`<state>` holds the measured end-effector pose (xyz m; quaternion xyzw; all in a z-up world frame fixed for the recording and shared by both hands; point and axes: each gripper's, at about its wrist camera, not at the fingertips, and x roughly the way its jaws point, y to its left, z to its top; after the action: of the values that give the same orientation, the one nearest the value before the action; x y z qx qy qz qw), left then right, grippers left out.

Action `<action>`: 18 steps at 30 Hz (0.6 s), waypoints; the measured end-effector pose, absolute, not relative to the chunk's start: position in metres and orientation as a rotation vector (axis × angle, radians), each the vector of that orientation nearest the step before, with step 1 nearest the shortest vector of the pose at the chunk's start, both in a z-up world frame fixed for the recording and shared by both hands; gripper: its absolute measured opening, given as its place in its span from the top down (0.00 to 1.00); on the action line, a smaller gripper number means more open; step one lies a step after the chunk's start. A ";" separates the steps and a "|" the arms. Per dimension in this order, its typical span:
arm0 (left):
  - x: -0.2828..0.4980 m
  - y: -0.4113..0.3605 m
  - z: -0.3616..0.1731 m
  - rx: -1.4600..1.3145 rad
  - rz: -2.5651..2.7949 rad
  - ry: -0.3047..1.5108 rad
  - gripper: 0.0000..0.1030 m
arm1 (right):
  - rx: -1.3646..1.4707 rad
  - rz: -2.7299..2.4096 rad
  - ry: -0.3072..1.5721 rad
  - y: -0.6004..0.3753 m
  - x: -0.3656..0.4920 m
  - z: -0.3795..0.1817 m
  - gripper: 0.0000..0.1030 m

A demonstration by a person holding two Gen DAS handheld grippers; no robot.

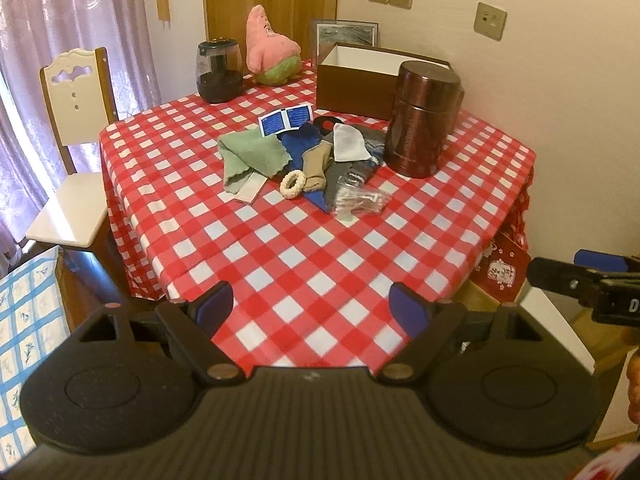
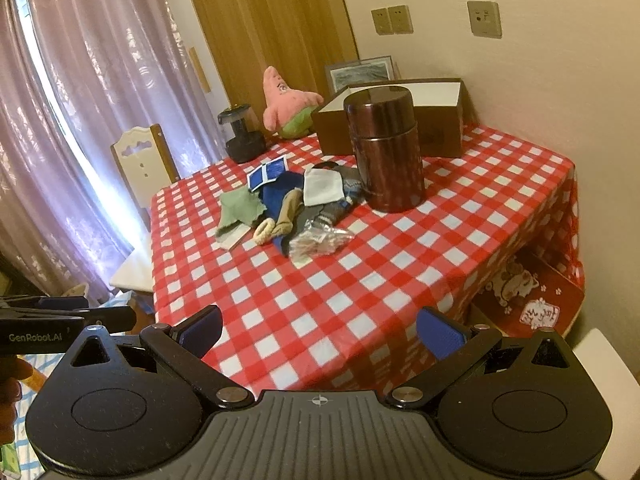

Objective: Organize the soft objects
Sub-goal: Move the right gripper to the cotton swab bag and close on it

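A heap of soft things lies mid-table: a green cloth (image 1: 250, 154) (image 2: 240, 210), a blue cloth (image 1: 300, 140) (image 2: 280, 196), a tan sock (image 1: 316, 168) (image 2: 289, 212), a cream scrunchie (image 1: 293, 184) (image 2: 265, 232), a white cloth (image 1: 349, 144) (image 2: 322, 187), grey patterned socks (image 1: 352, 168) (image 2: 326, 216) and a clear plastic bag (image 1: 360, 200) (image 2: 318, 242). An open brown box (image 1: 352, 80) (image 2: 440, 120) stands at the back. My left gripper (image 1: 310, 308) and right gripper (image 2: 320, 330) hover open over the table's near edge, both empty.
A checked red-and-white tablecloth (image 1: 320, 264) (image 2: 360, 280) covers the table. A tall brown canister (image 1: 424, 120) (image 2: 386, 148) stands beside the heap. A pink plush star (image 1: 270, 46) (image 2: 286, 100) and a dark jar (image 1: 219, 70) (image 2: 242, 132) sit at the back. A white chair (image 1: 72, 128) (image 2: 140, 160) is at the left.
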<state>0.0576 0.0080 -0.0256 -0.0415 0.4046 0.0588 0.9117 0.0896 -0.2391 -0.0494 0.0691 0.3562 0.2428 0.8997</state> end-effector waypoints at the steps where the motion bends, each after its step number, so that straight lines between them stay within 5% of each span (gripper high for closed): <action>1: 0.066 0.011 -0.028 -0.085 0.119 0.837 0.19 | 0.146 0.505 0.736 -0.238 0.096 -0.050 0.00; 18: 0.216 0.060 -0.073 -0.057 0.029 0.899 0.27 | 0.085 0.542 0.741 -0.181 0.236 -0.081 0.11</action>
<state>0.2161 0.0603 -0.0733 -0.0274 0.4345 0.0141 0.9001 0.2355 -0.1809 -0.0805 0.0408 0.3575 0.2616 0.8956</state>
